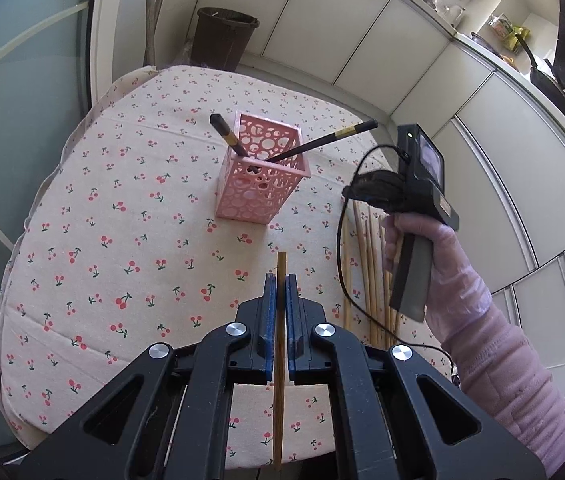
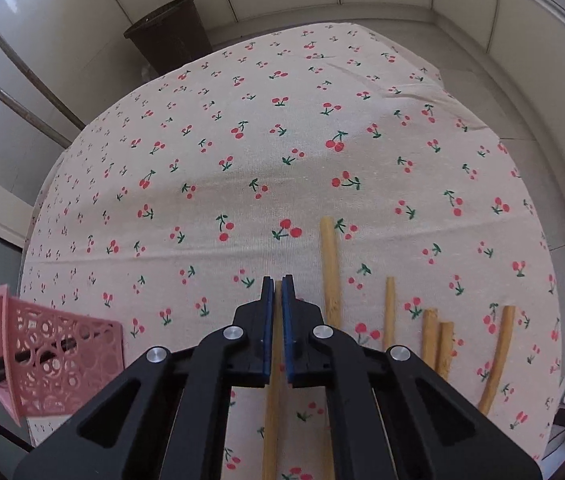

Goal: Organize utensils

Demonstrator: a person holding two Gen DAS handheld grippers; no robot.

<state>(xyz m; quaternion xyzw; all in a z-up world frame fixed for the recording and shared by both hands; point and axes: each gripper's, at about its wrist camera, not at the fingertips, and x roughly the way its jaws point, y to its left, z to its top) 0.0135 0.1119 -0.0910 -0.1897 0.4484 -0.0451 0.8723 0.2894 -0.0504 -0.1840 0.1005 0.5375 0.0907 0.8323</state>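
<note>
Left tool (image 1: pixel 281 280) is clamped on a pale bamboo chopstick (image 1: pixel 280 360); the stick runs straight between the blue pads (image 1: pixel 269 312) and pokes out just past the tips, above the cherry-print cloth on the bench (image 1: pixel 122 240). Beyond it stands the pink perforated plastic holder (image 1: pixel 260 184), with two black chopsticks (image 1: pixel 322 141) leaning out of it.

Right tool (image 2: pixel 277 280) is nearly closed around another bamboo chopstick (image 2: pixel 272 420) that sits in the narrow gap between its pads, though I can't tell if it's actually squeezing it. The loose bamboo chopsticks (image 2: pixel 330 272) lie on the cloth just to its right, and the pink holder sits off at the left edge. A dark bin (image 2: pixel 168 34) is on the floor past the bench.
</note>
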